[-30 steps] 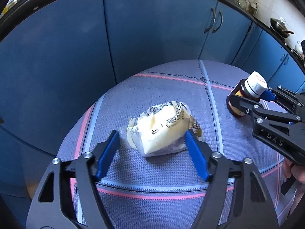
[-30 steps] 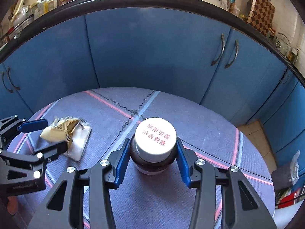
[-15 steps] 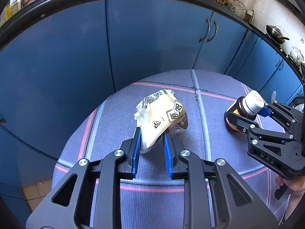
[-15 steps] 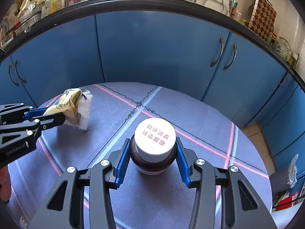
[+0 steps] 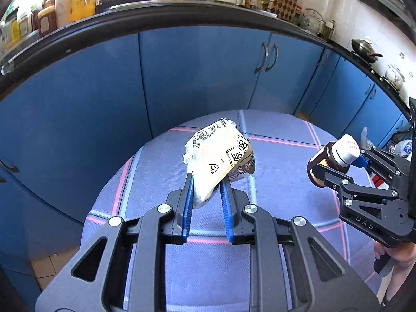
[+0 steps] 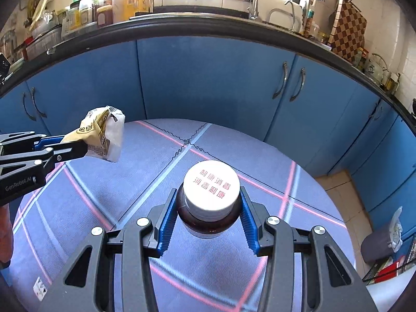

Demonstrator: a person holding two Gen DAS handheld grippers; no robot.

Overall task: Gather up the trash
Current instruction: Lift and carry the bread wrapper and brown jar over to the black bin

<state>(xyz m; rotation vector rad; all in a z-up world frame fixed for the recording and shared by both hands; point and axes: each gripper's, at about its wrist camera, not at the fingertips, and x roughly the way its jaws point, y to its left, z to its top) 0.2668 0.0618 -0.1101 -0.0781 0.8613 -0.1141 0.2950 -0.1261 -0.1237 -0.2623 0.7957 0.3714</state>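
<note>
Left hand-held gripper [image 5: 207, 182]: blue pads pinched tight on the lower end of a crumpled food wrapper [image 5: 219, 157], held clear above the cloth-covered counter [image 5: 273, 182]. Right hand-held gripper [image 6: 208, 205]: clamped on a brown white-capped bottle [image 6: 210, 195], right of the wrapper.

Each camera sits just behind its own fingers [image 5: 189, 197], looking steeply down and forward, close over the bench [image 5: 273, 189], toward the blue cabinets [image 6: 208, 83] on the far side. Both views share the bench, the cabinets and the counter [image 6: 197, 23]; each shows the other's fingers at its edge.
</note>
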